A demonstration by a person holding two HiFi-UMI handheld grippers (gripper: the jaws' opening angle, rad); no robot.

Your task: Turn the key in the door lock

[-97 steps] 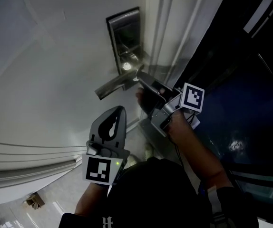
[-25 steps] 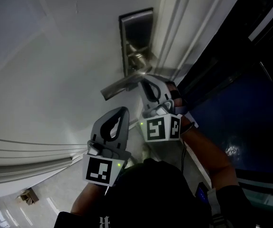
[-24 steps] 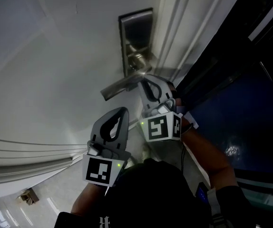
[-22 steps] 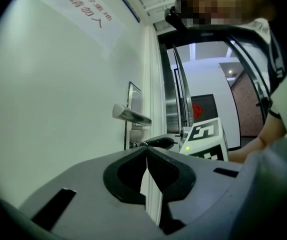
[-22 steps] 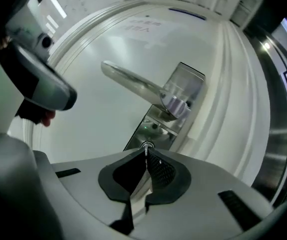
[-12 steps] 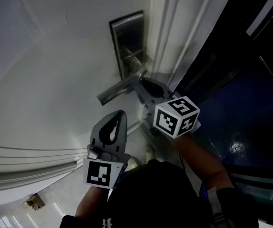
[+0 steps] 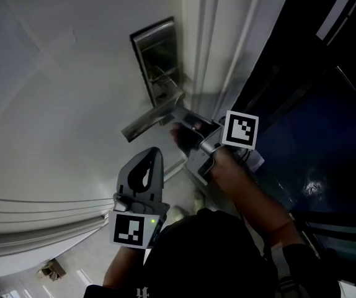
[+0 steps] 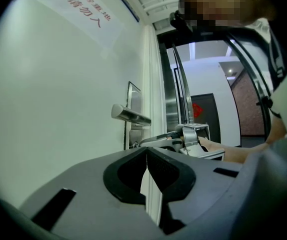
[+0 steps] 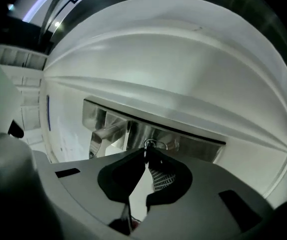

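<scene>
head view: right gripper (image 7: 179, 118) under silver lever handle (image 7: 148, 119), 6 o'clock of brushed steel lock plate (image 7: 155, 54), for keyhole access | left gripper view: left gripper (image 8: 147, 153) jaws together, empty, idle | right gripper view: jaws pinch small metal key (image 9: 154, 144) in lock, likely ready to twist

Dim, shadowy head view; lock plate (image 9: 192, 144) gleams; fisheye gripper views, black corners

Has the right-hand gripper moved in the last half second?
Yes. The right gripper, shut on the small metal key in the brushed steel lock plate, has twisted: its marker cube swung up and right, away from the silver lever handle.
</scene>
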